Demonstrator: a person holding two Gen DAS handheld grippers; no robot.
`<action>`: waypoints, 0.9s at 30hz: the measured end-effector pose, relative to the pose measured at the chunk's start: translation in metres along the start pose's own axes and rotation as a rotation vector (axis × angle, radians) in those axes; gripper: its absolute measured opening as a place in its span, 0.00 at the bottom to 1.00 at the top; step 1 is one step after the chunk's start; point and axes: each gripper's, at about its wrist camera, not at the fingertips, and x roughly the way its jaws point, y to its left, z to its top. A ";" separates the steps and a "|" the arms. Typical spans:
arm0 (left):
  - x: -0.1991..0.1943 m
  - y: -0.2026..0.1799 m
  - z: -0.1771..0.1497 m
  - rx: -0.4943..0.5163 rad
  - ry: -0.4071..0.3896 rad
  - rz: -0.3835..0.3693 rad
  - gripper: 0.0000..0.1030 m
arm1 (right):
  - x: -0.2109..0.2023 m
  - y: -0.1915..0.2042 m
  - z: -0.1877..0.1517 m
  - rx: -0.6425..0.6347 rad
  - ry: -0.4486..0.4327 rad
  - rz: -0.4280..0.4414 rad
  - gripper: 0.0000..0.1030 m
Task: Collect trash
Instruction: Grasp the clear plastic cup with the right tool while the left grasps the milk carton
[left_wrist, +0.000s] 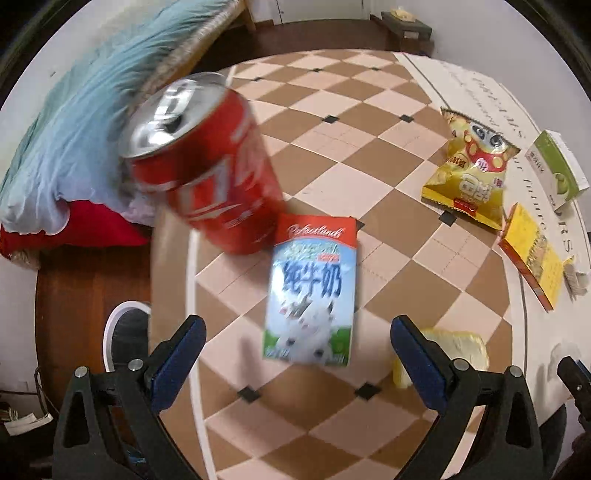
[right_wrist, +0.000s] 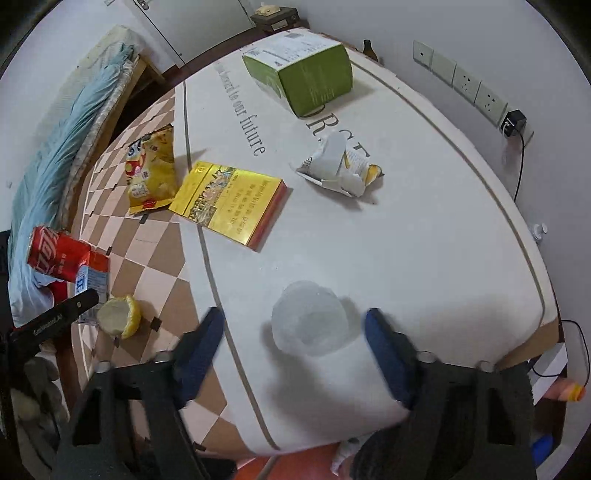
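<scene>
Both claws hang wide apart, gripping nothing. Ahead of my left claw (left_wrist: 297, 360), the milk carton (left_wrist: 312, 291) lies flat on the checkered worktop (left_wrist: 388, 155), long axis running straight away from me, its red top pointing far. A red cola can (left_wrist: 207, 166), blurred, tilts beyond the carton's upper left corner, its silver top aimed up-left. A lemon half (left_wrist: 458, 347) sits just past my right finger. Between the fingers of my right claw (right_wrist: 295, 332), a clear plastic cup (right_wrist: 308, 319) lies on the white part of the worktop. Farther off are a yellow box (right_wrist: 231, 201), a chip bag (right_wrist: 151, 170), crumpled paper (right_wrist: 338, 164) and a green box (right_wrist: 310, 74).
</scene>
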 end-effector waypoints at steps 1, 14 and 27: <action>0.004 -0.002 0.002 0.006 0.006 -0.002 0.91 | 0.004 0.001 0.000 -0.004 0.002 -0.004 0.58; -0.023 0.008 -0.052 -0.051 0.021 -0.052 0.46 | 0.001 0.029 -0.029 -0.133 0.056 0.085 0.41; -0.013 0.004 -0.109 -0.060 0.070 -0.068 0.49 | 0.008 0.057 -0.051 -0.250 0.076 0.055 0.42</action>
